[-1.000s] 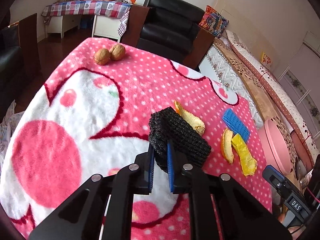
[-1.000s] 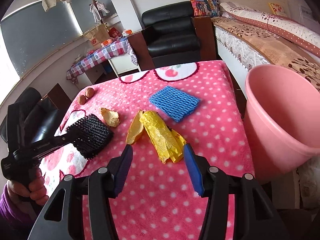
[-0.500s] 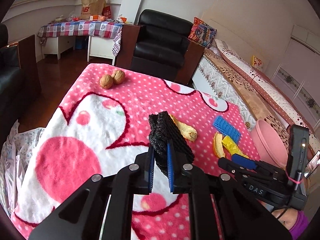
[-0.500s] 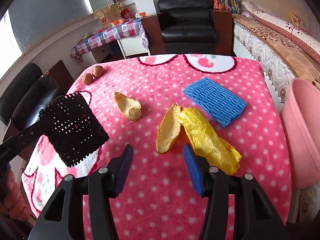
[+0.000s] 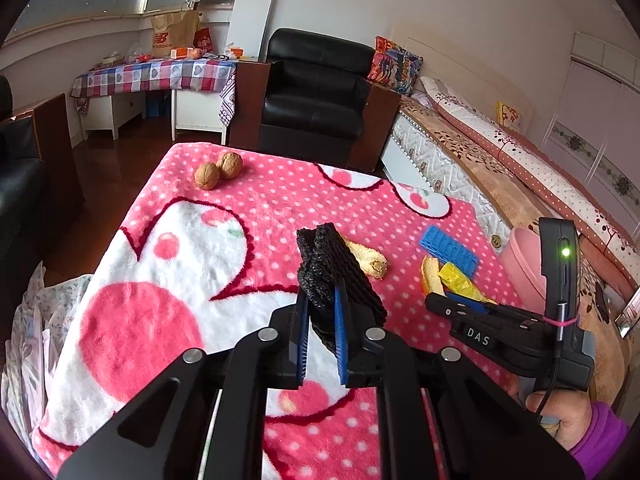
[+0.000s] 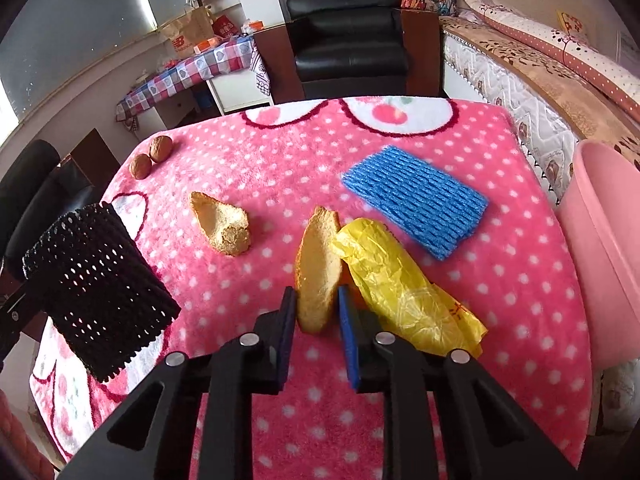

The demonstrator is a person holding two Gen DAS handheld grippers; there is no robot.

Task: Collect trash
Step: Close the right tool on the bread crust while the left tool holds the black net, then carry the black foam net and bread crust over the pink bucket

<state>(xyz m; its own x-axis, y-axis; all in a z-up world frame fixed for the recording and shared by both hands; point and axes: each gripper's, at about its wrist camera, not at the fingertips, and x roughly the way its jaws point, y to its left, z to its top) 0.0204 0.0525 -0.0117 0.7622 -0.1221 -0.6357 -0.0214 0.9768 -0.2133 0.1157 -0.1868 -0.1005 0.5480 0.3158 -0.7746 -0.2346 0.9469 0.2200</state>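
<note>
My left gripper is shut on a black foam net, held a little above the pink blanket; the right wrist view shows that net hanging at the left. My right gripper is low over the blanket, and its jaws are closing on a curved orange peel, with both blue pads against its sides. A crumpled yellow wrapper lies against the peel's right side. A second peel piece and a blue foam net lie farther back.
A pink bin stands off the table's right edge. Two walnuts sit at the far left corner of the pink spotted blanket. A black armchair stands behind the table and a bed runs along the right.
My right gripper moved left and down from the yellow wrapper to the orange peel, and its wide jaws closed onto it. My left gripper rose slightly, still holding the black net.
</note>
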